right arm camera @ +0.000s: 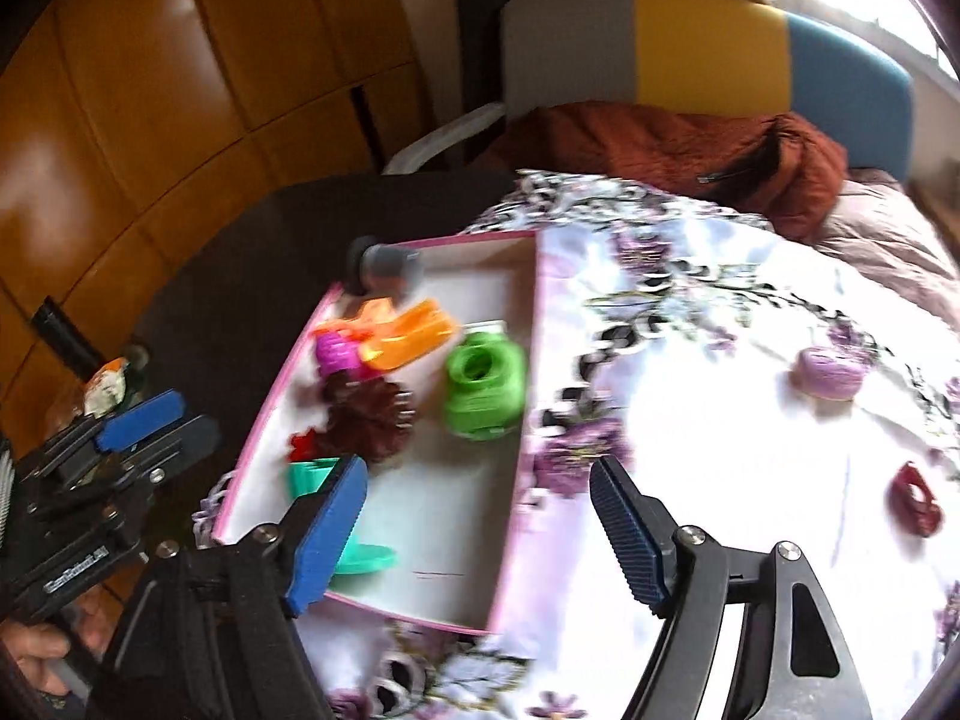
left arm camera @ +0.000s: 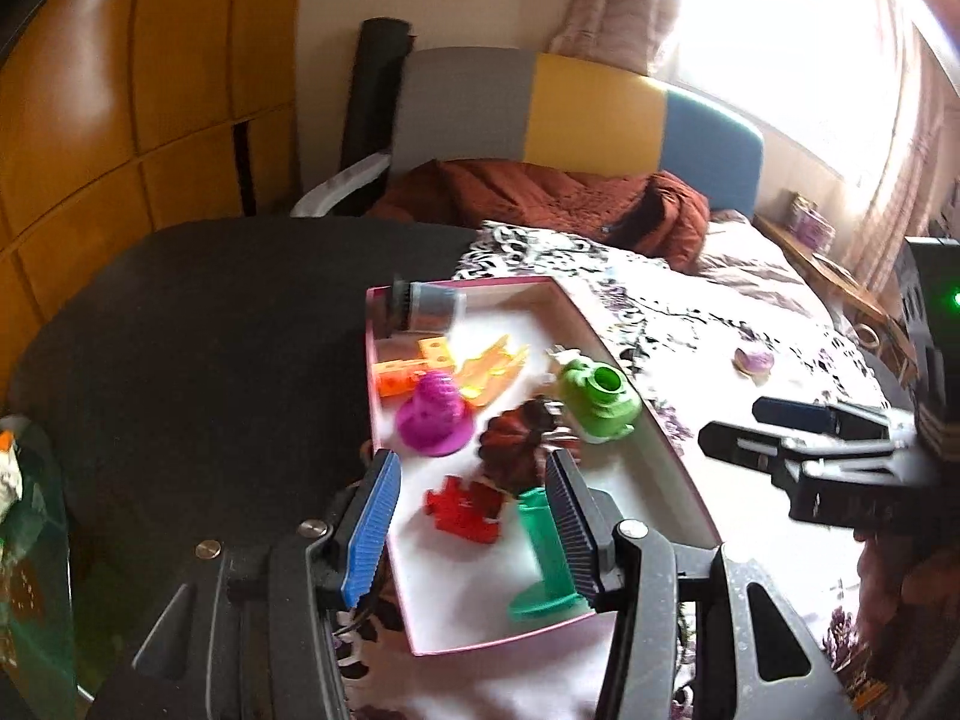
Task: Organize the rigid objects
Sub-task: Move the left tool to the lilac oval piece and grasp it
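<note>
A pink-rimmed white box (left arm camera: 654, 420) (right arm camera: 528, 360) lies on the flowered cloth and holds several plastic toys: a green piece (left arm camera: 600, 399) (right arm camera: 483, 384), a purple cone (left arm camera: 435, 417), orange pieces (left arm camera: 408, 369) (right arm camera: 408, 330), a dark brown ridged piece (left arm camera: 516, 441) (right arm camera: 366, 414), a red piece (left arm camera: 465, 507), a teal stand (left arm camera: 543, 558) (right arm camera: 339, 516) and a grey jar (left arm camera: 429, 303) (right arm camera: 387, 264). My left gripper (left arm camera: 474, 516) hangs open over the box's near end. My right gripper (right arm camera: 480, 534) is open above the box's near right edge. A lilac piece (right arm camera: 828, 372) (left arm camera: 753, 360) and a dark red piece (right arm camera: 912, 501) lie on the cloth.
The round dark table (left arm camera: 210, 330) extends left of the cloth. A bed with a rust-coloured blanket (left arm camera: 558, 198) and a multicoloured headboard (left arm camera: 594, 108) stands behind. Wooden cabinets (right arm camera: 150, 90) fill the left. A bag (left arm camera: 24, 540) sits at the table's left edge.
</note>
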Action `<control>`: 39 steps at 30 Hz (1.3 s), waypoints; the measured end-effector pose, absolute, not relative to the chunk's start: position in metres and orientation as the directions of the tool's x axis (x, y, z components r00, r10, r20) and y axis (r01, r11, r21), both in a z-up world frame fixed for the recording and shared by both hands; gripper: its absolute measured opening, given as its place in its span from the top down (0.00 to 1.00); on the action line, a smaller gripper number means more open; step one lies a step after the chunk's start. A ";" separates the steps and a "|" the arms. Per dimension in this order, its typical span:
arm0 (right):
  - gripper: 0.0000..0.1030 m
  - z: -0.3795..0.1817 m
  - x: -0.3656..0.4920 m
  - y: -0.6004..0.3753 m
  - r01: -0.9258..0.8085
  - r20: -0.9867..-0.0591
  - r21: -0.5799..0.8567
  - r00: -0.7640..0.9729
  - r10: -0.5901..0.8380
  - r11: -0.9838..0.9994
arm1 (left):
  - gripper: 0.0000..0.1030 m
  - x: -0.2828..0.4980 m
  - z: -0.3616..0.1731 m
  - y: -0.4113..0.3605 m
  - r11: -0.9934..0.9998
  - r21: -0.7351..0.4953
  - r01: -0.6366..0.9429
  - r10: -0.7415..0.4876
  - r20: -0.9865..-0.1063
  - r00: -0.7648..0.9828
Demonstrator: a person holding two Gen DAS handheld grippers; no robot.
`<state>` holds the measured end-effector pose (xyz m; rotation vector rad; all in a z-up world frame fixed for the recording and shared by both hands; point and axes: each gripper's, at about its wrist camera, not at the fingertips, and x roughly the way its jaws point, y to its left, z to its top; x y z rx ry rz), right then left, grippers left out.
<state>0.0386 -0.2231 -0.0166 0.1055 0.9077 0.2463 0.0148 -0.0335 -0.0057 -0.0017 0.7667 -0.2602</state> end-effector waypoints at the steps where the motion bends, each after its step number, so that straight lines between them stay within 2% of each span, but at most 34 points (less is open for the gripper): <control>1: 0.24 -0.017 0.039 -0.230 -0.152 -0.768 0.188 0.593 0.242 0.970 | 0.51 0.014 -0.005 -0.038 0.966 -0.089 0.243 -0.237 -0.685 0.689; 16: 0.19 -0.015 0.037 -0.379 0.148 -0.783 0.084 0.622 -0.027 0.985 | 0.51 0.013 0.006 -0.109 0.914 -0.017 0.405 -0.306 -0.685 0.661; 24: 0.18 -0.041 0.030 -0.487 0.490 -0.780 0.081 0.573 -0.251 0.868 | 0.51 0.020 0.004 -0.152 0.883 0.013 0.469 -0.327 -0.701 0.633; 28: 0.18 -0.046 0.022 -0.518 0.601 -0.795 0.136 0.541 -0.276 0.788 | 0.50 0.027 -0.001 -0.172 0.868 0.022 0.496 -0.333 -0.714 0.616; 39: 0.18 -0.051 0.015 -0.529 0.652 -0.817 0.141 0.501 -0.284 0.745 | 0.50 0.047 -0.019 -0.224 0.838 0.018 0.546 -0.349 -0.750 0.562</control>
